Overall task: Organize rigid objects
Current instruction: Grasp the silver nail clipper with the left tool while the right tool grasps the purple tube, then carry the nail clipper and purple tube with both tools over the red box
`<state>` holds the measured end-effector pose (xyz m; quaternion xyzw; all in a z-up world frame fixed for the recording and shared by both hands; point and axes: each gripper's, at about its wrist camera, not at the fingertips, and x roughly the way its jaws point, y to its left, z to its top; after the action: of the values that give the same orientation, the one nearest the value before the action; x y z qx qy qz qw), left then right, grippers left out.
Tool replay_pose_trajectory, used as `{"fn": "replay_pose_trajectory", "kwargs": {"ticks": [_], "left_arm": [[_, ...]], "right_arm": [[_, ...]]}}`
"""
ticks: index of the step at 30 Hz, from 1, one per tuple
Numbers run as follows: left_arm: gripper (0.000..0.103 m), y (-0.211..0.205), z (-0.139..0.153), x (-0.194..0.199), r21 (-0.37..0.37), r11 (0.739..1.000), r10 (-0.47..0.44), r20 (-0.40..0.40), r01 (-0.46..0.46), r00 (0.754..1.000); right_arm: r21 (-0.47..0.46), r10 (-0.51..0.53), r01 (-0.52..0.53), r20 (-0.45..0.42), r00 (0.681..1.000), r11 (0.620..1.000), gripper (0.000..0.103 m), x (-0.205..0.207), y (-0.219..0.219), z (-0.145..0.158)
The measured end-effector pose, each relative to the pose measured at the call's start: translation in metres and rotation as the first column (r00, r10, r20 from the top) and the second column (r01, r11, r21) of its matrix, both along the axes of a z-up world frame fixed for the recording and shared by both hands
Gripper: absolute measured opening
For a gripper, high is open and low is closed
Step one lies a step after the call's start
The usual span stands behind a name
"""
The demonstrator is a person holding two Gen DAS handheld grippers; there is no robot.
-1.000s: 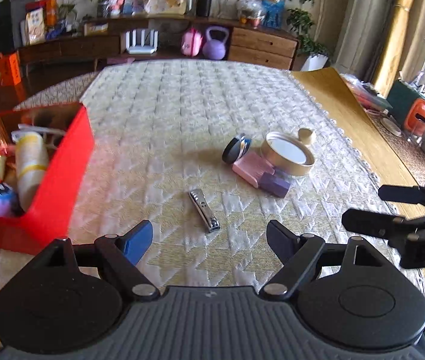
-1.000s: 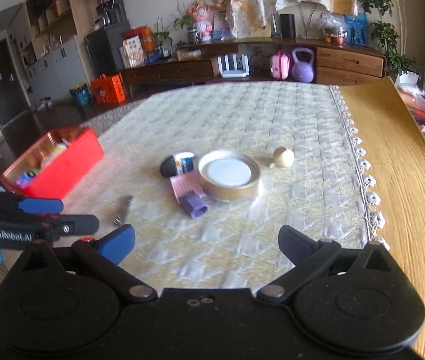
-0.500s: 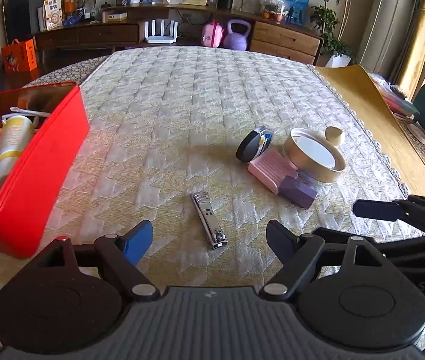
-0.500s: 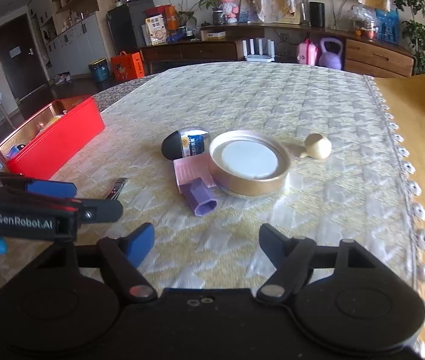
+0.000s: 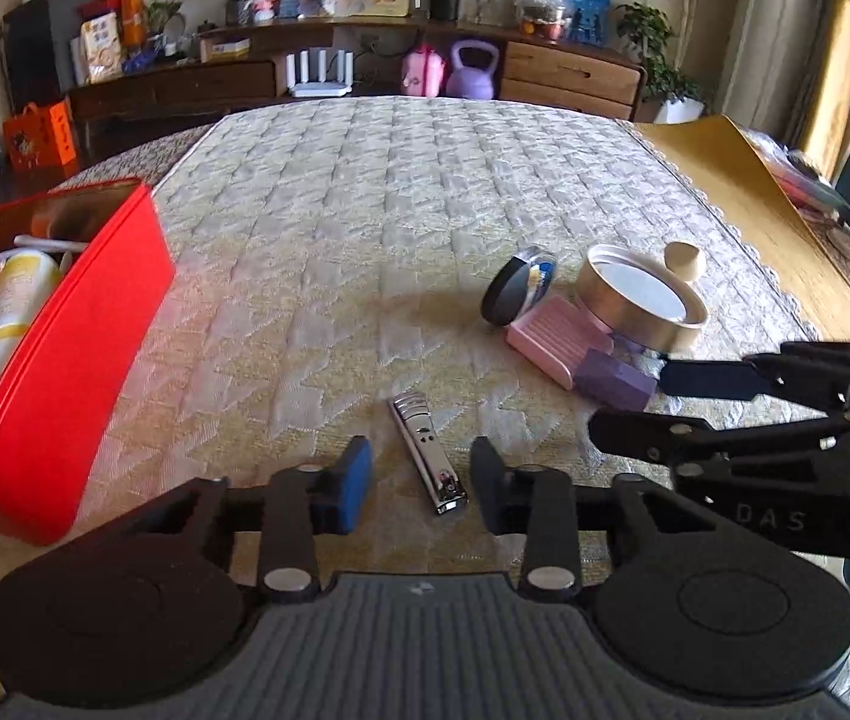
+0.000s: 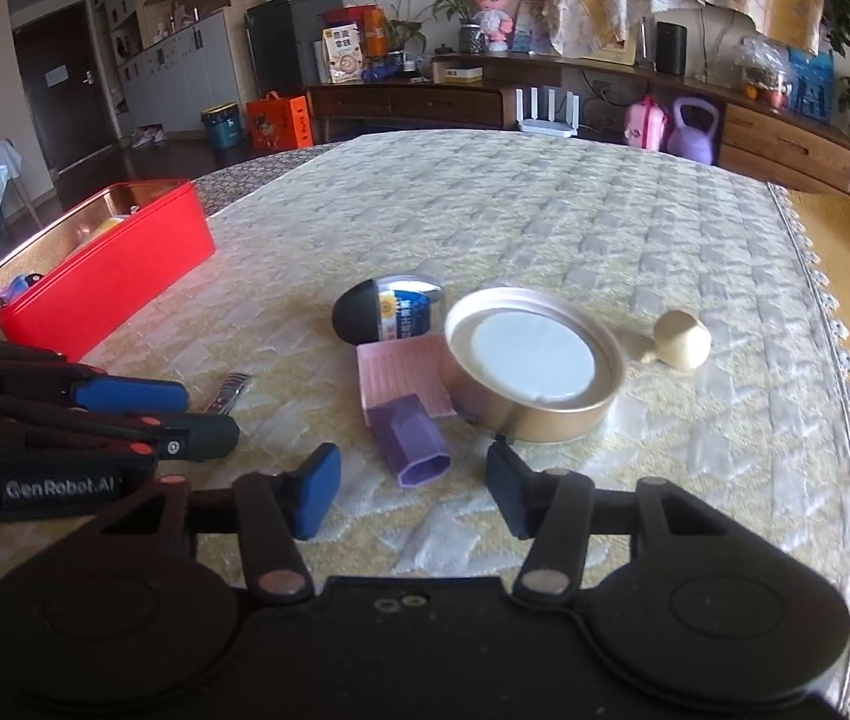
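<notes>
Left gripper: jaws closing, not yet touching the nail clipper between them, lower centre.
Right gripper: jaws closing around the purple block, no contact.
Surface: quilted cloth.
Room: red box at left.

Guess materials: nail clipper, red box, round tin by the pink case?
Nail clipper: polished metal, likely steel; mirror-bright glints. Red box: probably painted tin; glossy red outside, coppery reflective inside. Round tin: thin metal, satin gold wall; its white disc could be paper or plastic, unclear.
</notes>
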<state>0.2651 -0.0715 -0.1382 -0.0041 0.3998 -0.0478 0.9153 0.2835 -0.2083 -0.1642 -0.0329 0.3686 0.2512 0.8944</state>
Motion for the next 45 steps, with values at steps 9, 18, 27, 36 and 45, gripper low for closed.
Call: {"fn": "replay_pose_trajectory", "kwargs": {"ticks": [9,18,27,36,45], "left_arm": [[0.012,-0.006,0.001,-0.004,0.024,0.999,-0.039,0.006,0.039,0.999],[0.011,0.002,0.004,-0.008,0.012,0.999,-0.048,-0.008,0.048,0.999],[0.011,0.021,0.02,-0.02,-0.016,1.0,-0.024,-0.007,0.024,1.0],[0.009,0.045,0.038,-0.036,-0.046,0.999,-0.009,0.005,0.009,1.0],[0.009,0.077,0.057,-0.051,-0.102,0.995,0.023,0.021,-0.021,1.0]], "right_arm": [[-0.006,-0.005,0.005,0.015,1.0,1.0,0.02,-0.005,0.007,0.002],[0.014,-0.044,0.043,0.019,0.999,0.999,0.02,-0.019,0.008,0.01],[0.038,-0.028,0.026,0.043,0.999,0.999,0.02,-0.043,0.019,0.036],[0.045,0.003,-0.005,0.063,0.998,0.999,0.02,-0.064,0.033,0.06],[0.034,0.04,-0.044,0.095,0.995,0.998,0.02,-0.077,0.052,0.08]]}}
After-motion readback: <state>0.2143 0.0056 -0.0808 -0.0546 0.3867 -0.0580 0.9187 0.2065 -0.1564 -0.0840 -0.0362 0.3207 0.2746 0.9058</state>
